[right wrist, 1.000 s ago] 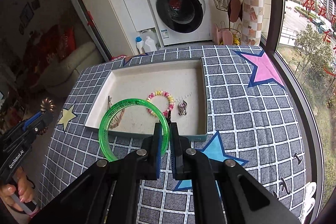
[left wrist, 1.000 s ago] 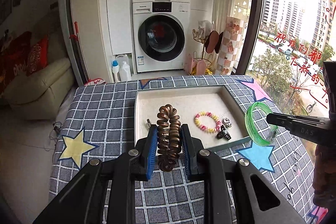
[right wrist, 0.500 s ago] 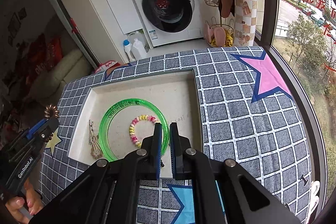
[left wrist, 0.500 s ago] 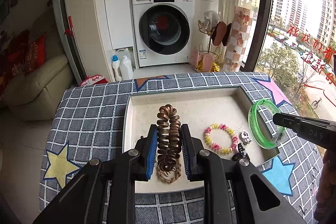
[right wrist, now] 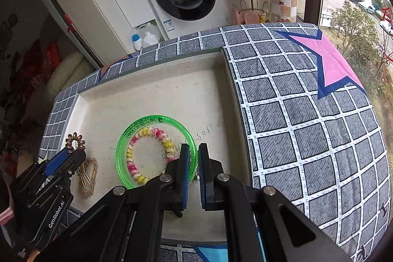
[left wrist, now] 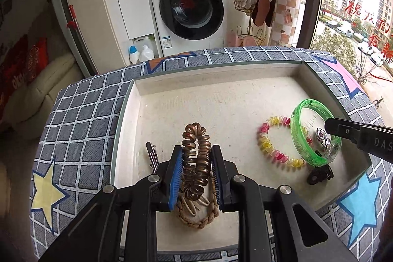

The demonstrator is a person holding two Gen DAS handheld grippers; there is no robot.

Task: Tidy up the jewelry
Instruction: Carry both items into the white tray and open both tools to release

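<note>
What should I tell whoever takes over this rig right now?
Left gripper: shut on the bronze spiral hair tie, held over the beige tray, above the braided tan loop.
Right gripper: shut on the translucent green bangle, over the pink-and-yellow bead bracelet.
Already in the tray: bracelet, loop, black claw clip, silver charm, dark hair clip.
Left: release both pieces into the tray.

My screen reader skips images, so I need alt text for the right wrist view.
The right gripper pinches a green bangle over a beige tray, framing a pink-and-yellow bead bracelet. At left, the left gripper holds a bronze coil hair tie.
</note>
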